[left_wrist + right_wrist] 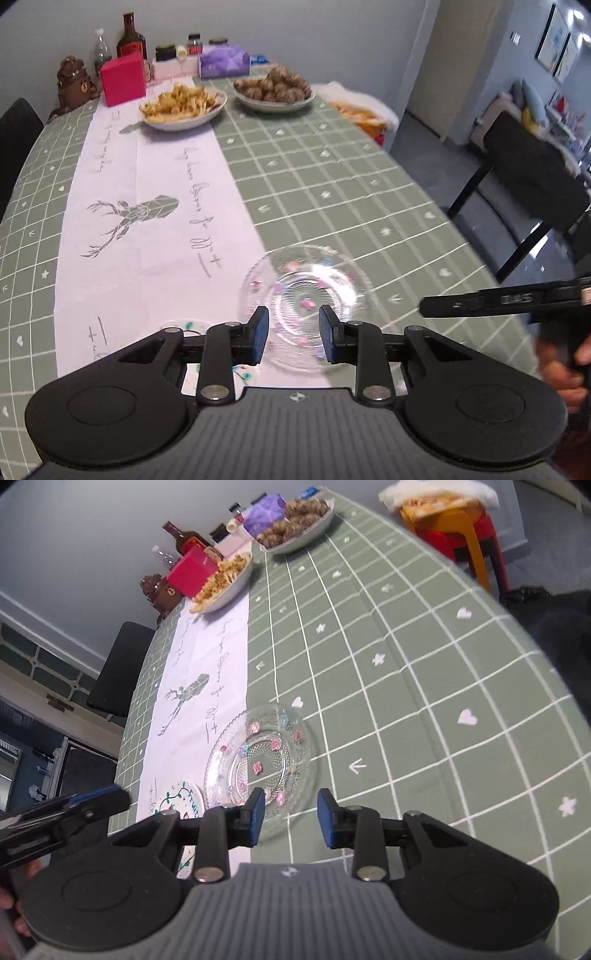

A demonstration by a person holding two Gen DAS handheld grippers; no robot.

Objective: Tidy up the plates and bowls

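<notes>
A dining table covered by a green checked tablecloth (406, 664) with a white runner (147, 229) down its middle. Two handheld grippers hover over the near end, each seen from its own camera.

The left gripper (293, 334) has its jaws standing apart with nothing between the blue pads; it is released and holds nothing. Beyond its fingertips, on the cloth at the runner's right edge, lies a clear glass plate (306, 280) dotted with small pink and blue flowers. The right gripper (291, 821) is likewise parted and empty, poised just over the near rim of the same glass plate.

To the left of the glass plate, nearer the viewer and partly hidden behind the gripper, sits a small white plate (181, 799) painted with green and red decoration. It is just beside the glass plate; whether their rims touch is hard to tell.

At the far end stand two large dishes of food: a fried snack dish (183, 105) on the left and a dish of brown rounds (275, 90) on the right, with bottles, jars and a pink box (123, 83) behind.

The tidying seems at an early stage: both near plates lie separately, unstacked, and neither is gripped. No bowls are plainly visible.
</notes>
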